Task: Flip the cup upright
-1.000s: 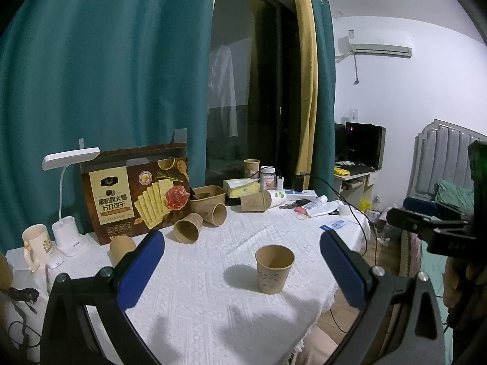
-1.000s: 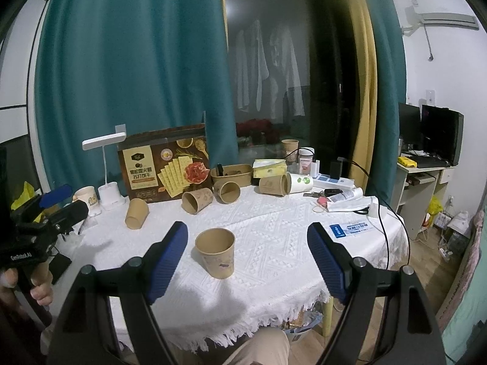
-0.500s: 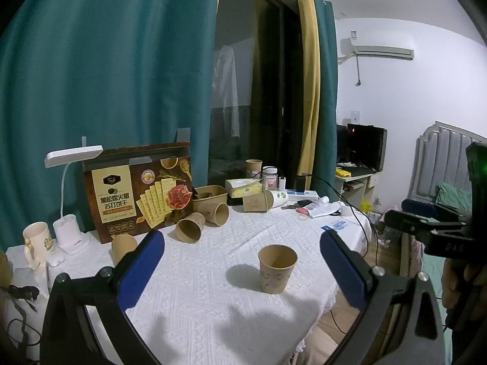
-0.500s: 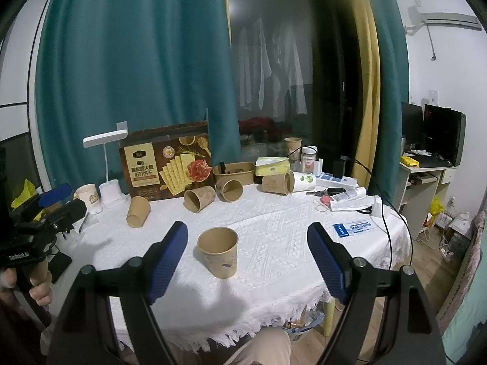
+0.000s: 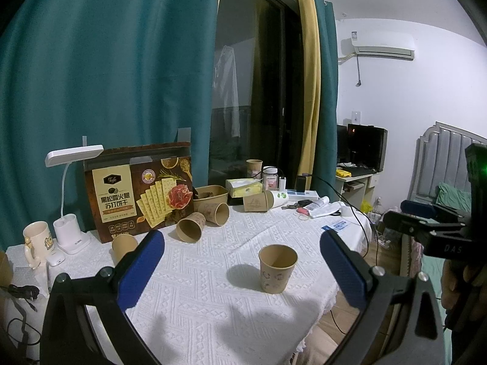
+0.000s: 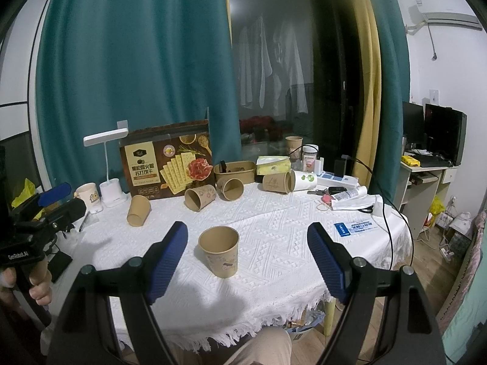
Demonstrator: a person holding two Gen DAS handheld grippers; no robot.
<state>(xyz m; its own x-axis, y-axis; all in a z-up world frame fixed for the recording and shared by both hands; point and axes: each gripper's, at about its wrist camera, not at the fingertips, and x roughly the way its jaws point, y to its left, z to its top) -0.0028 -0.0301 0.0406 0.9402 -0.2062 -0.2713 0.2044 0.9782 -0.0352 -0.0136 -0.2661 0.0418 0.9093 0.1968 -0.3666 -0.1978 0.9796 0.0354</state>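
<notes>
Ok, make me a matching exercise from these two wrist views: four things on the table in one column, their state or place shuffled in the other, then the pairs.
Things
1. nearest paper cup
2. cup by the lamp
3. cracker box
4. blue card

States or places
A. lying flat near the table's right edge
B. standing against the teal curtain
C. upside down, mouth on the cloth
D. upright, mouth open to the top

Pairs: 1-D, 2-C, 3-B, 4-A

Both the left gripper and the right gripper are open and hold nothing.
</notes>
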